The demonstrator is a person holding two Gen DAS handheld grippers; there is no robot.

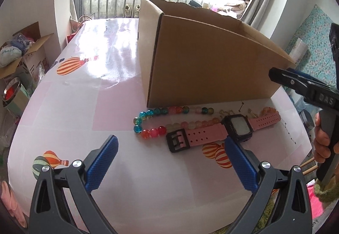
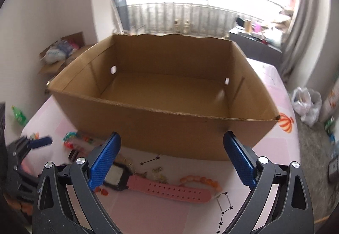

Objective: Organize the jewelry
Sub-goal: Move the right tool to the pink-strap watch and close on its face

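A pink-strapped watch with a black case lies on the pink table in front of an open cardboard box. A string of coloured glass beads curls beside and partly under the watch. My left gripper hovers open just short of the watch buckle, nothing between its blue pads. My right gripper is open above the watch, facing the empty box; orange beads and small gold pieces lie nearby. The right gripper also shows at the right edge of the left wrist view, held by a hand.
The table carries balloon stickers and glare from a window behind. An open carton of goods stands on the floor at left. A plastic bag and bottles lie on the floor to the right.
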